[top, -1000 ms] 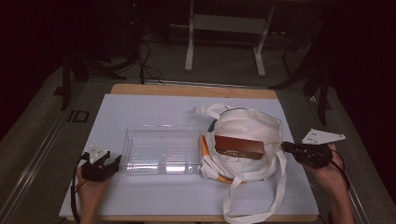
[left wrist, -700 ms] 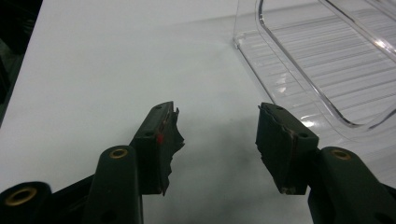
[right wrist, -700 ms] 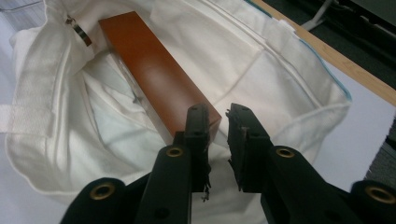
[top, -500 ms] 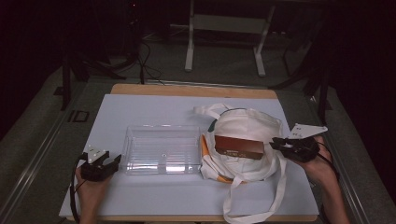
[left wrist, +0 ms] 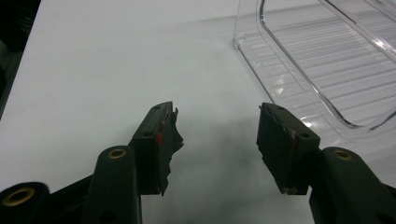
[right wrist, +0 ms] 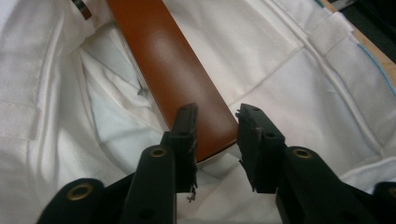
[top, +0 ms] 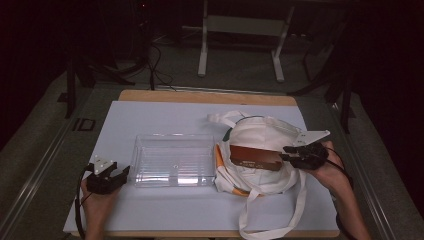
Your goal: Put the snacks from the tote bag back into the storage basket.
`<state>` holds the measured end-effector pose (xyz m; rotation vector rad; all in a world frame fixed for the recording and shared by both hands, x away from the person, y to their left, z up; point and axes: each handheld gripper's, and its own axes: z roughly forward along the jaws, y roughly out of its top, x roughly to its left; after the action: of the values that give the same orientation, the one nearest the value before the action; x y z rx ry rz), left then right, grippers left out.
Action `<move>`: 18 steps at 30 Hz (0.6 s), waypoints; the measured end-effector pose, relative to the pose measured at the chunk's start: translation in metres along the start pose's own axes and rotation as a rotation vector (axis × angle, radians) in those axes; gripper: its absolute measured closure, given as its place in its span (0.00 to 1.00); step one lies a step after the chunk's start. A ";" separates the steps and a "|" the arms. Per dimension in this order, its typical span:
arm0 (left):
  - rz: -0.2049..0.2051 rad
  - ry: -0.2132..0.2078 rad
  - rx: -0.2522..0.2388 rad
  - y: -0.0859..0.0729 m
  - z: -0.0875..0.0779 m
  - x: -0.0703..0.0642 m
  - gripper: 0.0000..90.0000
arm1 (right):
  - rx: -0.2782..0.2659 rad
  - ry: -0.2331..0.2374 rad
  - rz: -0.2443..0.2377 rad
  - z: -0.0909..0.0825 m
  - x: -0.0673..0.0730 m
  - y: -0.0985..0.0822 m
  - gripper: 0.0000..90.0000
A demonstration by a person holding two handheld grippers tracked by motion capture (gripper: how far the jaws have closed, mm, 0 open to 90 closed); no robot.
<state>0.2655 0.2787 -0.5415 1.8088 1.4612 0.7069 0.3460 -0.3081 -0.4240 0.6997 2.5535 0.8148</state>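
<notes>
A white cloth bag [top: 260, 132] lies on the right half of the white table top [top: 165, 117]. A long brown box [top: 254, 157] sticks out of its mouth. My right gripper [top: 287, 154] is at the box's right end. In the right gripper view the jaws [right wrist: 215, 140] stand a little apart over the end of the brown box [right wrist: 173, 60], with bag cloth [right wrist: 289, 65] all around. A clear plastic tray [top: 172, 137] sits empty at the centre. My left gripper [top: 117, 175] rests open just left of it, jaws [left wrist: 217, 135] wide over bare table beside the tray's rim [left wrist: 280, 56].
Something orange [top: 220, 161] shows at the bag's left edge next to the tray. The bag's long straps [top: 299, 210] trail toward the front edge. The table's wooden back edge [top: 200, 96] is bare; beyond it are a dark floor, cables and a stand's legs [top: 202, 55].
My right gripper has moved left from the table's right edge onto the bag, reaching the brown box's end. The left gripper has stayed in place.
</notes>
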 end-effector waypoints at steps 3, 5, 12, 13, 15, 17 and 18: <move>-0.001 0.000 0.002 0.000 0.000 0.000 0.51 | 0.005 0.002 0.000 0.001 0.000 0.001 0.70; 0.000 -0.001 0.002 0.000 0.000 0.000 0.51 | 0.026 0.009 -0.010 0.004 0.000 0.003 0.66; 0.004 -0.001 0.005 0.000 0.001 0.000 0.51 | 0.080 0.013 -0.034 0.011 0.000 0.007 0.52; 0.004 -0.001 0.006 0.000 0.001 0.000 0.51 | 0.080 0.013 -0.034 0.011 0.000 0.007 0.52; 0.003 -0.002 0.006 0.000 0.001 0.000 0.51 | 0.092 0.013 -0.041 0.013 0.000 0.009 0.49; 0.003 -0.002 0.008 0.000 0.001 0.000 0.51 | 0.107 0.011 -0.047 0.014 0.000 0.011 0.47; 0.004 -0.002 0.008 0.000 0.001 0.000 0.51 | 0.108 0.012 -0.051 0.014 0.000 0.012 0.46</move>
<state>0.2663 0.2782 -0.5418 1.8188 1.4613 0.7015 0.3568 -0.2933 -0.4276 0.6611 2.6306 0.6715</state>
